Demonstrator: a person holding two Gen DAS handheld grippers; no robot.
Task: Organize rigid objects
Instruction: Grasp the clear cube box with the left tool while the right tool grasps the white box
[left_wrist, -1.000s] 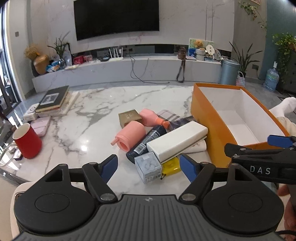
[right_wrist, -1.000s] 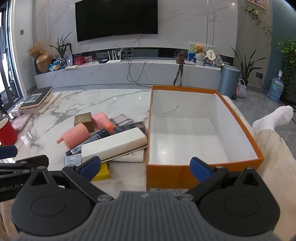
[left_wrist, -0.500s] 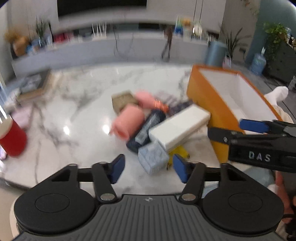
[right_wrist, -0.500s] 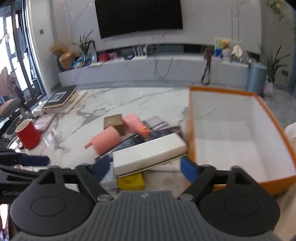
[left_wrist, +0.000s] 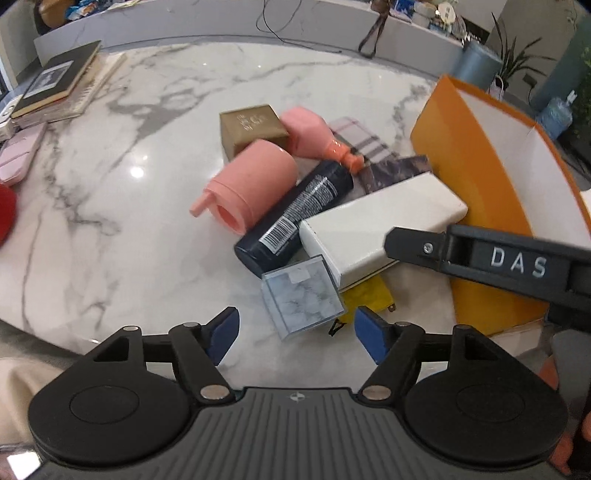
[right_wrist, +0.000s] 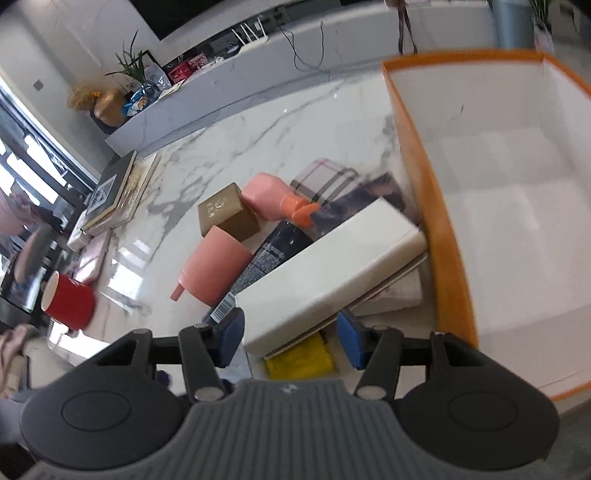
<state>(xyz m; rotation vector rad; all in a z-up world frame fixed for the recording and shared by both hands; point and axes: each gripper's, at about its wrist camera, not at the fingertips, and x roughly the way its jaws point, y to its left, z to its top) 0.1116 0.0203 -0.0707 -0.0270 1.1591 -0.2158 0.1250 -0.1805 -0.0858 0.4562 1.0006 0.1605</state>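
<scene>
Two grippers over the pile at 9 o'clock of the orange box (right_wrist: 448, 280). Left gripper (left_wrist: 295, 334): jaws opening, nothing held, clear cube (left_wrist: 301, 297) just ahead. Right gripper (right_wrist: 290, 338): jaws closing around the white box (right_wrist: 328, 273), pads not yet pressing. Advice: centre the pads on its long sides before lifting.

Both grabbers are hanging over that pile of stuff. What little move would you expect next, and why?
Probably the right gripper eases down so its closing fingers pinch the near end of the long white box. That end lies between them, not yet pressed. The box lies on top of the pile, and the orange box beside it is empty.
</scene>
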